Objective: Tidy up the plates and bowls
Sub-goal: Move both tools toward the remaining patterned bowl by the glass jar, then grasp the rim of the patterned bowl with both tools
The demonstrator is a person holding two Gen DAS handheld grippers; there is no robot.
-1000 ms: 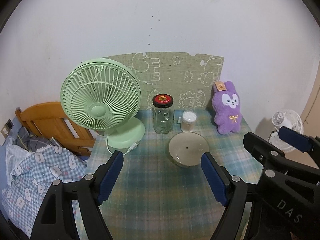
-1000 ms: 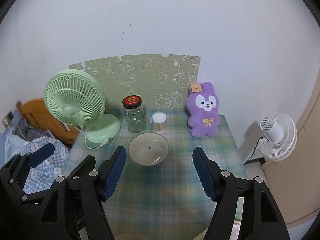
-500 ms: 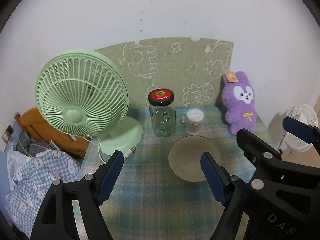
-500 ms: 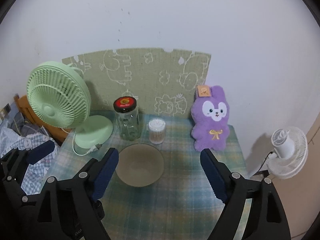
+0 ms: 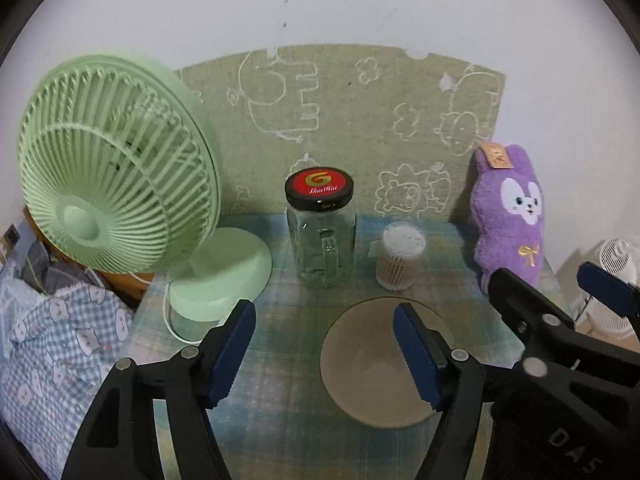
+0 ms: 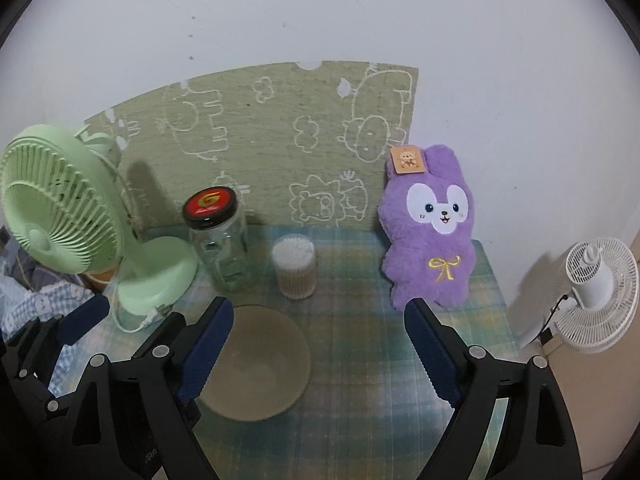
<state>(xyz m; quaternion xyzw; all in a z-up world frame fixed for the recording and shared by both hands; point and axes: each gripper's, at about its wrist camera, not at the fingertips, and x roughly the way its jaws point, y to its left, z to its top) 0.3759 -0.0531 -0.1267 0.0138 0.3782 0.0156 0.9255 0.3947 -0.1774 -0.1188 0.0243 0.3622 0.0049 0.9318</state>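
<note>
The bowl [image 5: 380,364] sits on the checked tablecloth [image 5: 288,420] in the lower centre-right of the left wrist view, and in the lower centre-left of the right wrist view. That is the relation that matters: the dish lies between the two tools, under the inner finger of each.

The left gripper [image 5: 324,350] has its jaws apart with nothing between them; they have just been closing a little. Its right-hand finger overlaps the bowl's upper left rim in the picture, though I cannot tell whether it touches.

The right gripper [image 6: 316,346] is also spread wide and empty, its jaws having just been opening. Its left-hand finger stands over the bowl's left edge, while most of the bowl lies in the gap between the fingers. By my reading, the right tool is the better lined up to take the rim.

The bowl is round, so it has no long axis to match. It looks shallow, dull beige-brown, smooth and empty, standing upright. A glass jar [image 5: 322,236] and a tub of cotton swabs [image 5: 400,258] stand just behind it, apart from it.
</note>
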